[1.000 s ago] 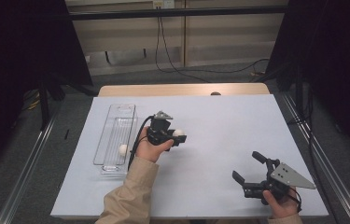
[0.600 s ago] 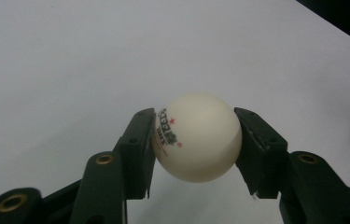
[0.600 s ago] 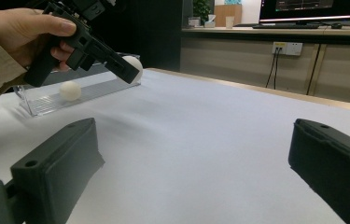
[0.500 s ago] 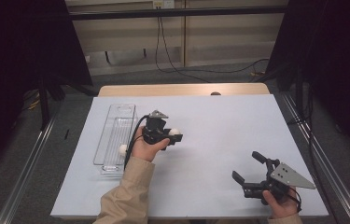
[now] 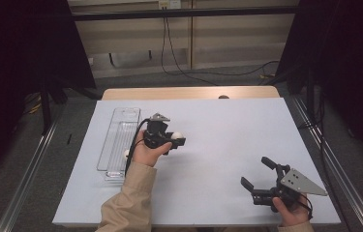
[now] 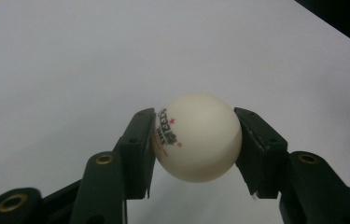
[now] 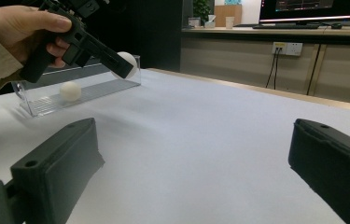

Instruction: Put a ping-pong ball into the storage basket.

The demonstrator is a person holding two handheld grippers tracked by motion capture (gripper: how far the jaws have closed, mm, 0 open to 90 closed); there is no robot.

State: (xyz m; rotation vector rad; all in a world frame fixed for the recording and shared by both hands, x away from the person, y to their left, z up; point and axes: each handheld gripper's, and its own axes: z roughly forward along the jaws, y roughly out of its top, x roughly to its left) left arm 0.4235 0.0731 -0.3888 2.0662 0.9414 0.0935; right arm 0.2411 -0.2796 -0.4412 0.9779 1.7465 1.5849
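A white table [image 5: 227,145] is taking up the middle of the high view, with a strip of wooden tabletop [image 5: 189,93] showing along its far edge. Black cables [image 5: 179,58] are trailing across the floor beyond it. In the right gripper view, a wall socket [image 7: 287,48] is sitting below a desk where a monitor [image 7: 312,8] is glowing.

Left gripper [image 5: 175,140] held above the table in the left hand [image 5: 146,151], jaws clamped, pointing right in the high view. Right gripper [image 5: 256,172] low at the near right corner, jaws spread wide with nothing between them, gripped by the right hand [image 5: 290,212].
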